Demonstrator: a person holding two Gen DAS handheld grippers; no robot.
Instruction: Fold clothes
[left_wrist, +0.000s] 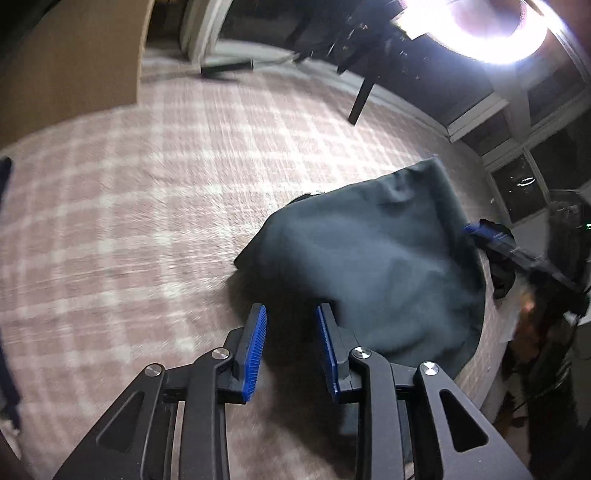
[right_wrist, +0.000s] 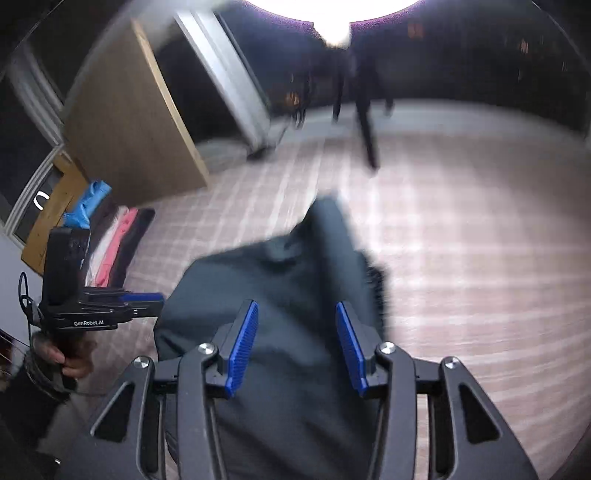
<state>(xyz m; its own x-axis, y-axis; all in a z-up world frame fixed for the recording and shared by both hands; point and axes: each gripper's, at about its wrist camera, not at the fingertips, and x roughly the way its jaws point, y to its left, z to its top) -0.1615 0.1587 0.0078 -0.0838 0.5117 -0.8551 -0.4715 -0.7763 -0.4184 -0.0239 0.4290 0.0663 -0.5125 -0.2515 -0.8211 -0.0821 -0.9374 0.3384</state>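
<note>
A: Left wrist view first. What does the garment look like?

B: A dark grey-green garment (left_wrist: 373, 266) lies in a loose heap on the pink checked cover (left_wrist: 147, 206), towards its right edge. Its cloth is plain and matte, with soft rumples and a raised ridge along the far corner. The near edge curves round in a smooth hem line.

A: And the left tongs (left_wrist: 291, 314)?

B: They stand partly open, blue pads apart, with nothing between them. They hang just at the garment's near left edge; the right pad overlaps the cloth in the picture, but I cannot tell whether it touches. At the far right, the tip of the right tongs (left_wrist: 476, 230) shows beside the garment's edge.

A: Now the right wrist view.

B: The same garment (right_wrist: 295, 266) fills the middle, bunched, with a tall fold running away from the camera. The right tongs (right_wrist: 295, 314) are above it, open moderately wide, gripping nothing; cloth shows in the gap behind them. The left tongs (right_wrist: 147, 301) show at the left, held by a hand (right_wrist: 72, 354), their tip at the garment's edge. Beyond lies a row of folded clothes (right_wrist: 110, 236) in blue, pink and dark colours.
</note>
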